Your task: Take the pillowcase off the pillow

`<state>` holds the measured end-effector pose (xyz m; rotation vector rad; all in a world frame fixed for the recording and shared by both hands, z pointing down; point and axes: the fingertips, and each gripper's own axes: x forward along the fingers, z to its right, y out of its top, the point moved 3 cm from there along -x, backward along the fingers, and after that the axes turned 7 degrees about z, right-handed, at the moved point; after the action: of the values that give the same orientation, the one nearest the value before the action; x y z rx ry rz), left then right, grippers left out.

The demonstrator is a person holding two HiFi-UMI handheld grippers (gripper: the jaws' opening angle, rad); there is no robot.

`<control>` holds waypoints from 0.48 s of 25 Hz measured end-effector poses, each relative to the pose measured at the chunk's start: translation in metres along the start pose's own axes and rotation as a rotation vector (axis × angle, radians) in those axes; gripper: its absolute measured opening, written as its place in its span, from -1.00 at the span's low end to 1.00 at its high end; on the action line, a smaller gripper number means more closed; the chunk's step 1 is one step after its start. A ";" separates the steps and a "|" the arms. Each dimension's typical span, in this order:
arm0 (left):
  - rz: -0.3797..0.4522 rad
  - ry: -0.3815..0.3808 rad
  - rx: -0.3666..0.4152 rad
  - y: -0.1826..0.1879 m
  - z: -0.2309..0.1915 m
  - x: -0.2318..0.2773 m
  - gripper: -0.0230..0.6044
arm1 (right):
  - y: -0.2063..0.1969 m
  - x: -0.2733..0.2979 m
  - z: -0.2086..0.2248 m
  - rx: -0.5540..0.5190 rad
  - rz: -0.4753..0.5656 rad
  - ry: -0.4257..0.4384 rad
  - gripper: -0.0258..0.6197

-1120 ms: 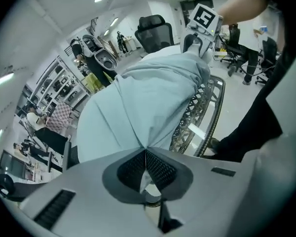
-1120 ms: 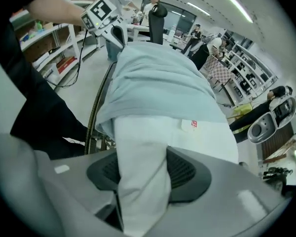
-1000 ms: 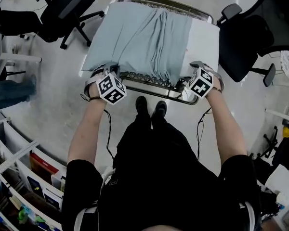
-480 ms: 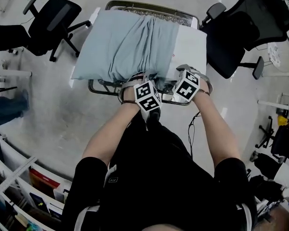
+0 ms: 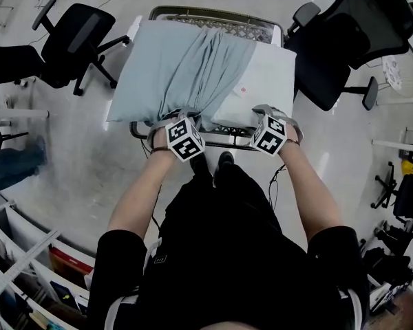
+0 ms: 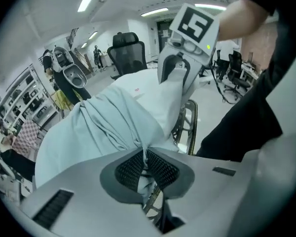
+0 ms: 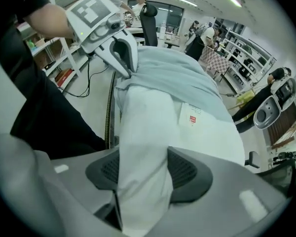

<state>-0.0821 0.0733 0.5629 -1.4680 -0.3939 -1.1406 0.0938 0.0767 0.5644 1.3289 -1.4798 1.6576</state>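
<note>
A white pillow (image 5: 268, 71) lies on a metal wire rack (image 5: 213, 17), its left part still inside a pale blue pillowcase (image 5: 168, 64). My left gripper (image 5: 182, 118) is at the pillow's near edge; its jaws have just been closing and now pinch a bunched fold of the pillowcase (image 6: 118, 127) between them. In the left gripper view that grip shows at the left gripper (image 6: 147, 166). My right gripper (image 5: 265, 115) is shut on the bare pillow's near right corner, seen in the right gripper view as white pillow (image 7: 163, 132) filling the right gripper (image 7: 143, 174).
Black office chairs stand at the left (image 5: 79, 36) and right (image 5: 344, 47) of the rack. A person's leg in jeans (image 5: 14, 167) is at the far left. Shelving (image 5: 27, 267) runs along the lower left. The person's feet (image 5: 213, 162) stand against the rack's near side.
The left gripper left the pillowcase's near left corner, moved right along the near edge, opened, and shut on bunched fabric. More white pillow shows. The right gripper keeps its hold.
</note>
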 end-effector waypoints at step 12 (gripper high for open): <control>0.115 0.060 0.035 0.111 -0.137 0.014 -0.69 | 0.019 -0.039 0.119 0.120 0.115 0.055 0.03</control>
<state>-0.0461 -0.0840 0.4899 -1.4046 -0.2828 -1.0778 0.1278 -0.0331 0.5102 1.2706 -1.4696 1.8672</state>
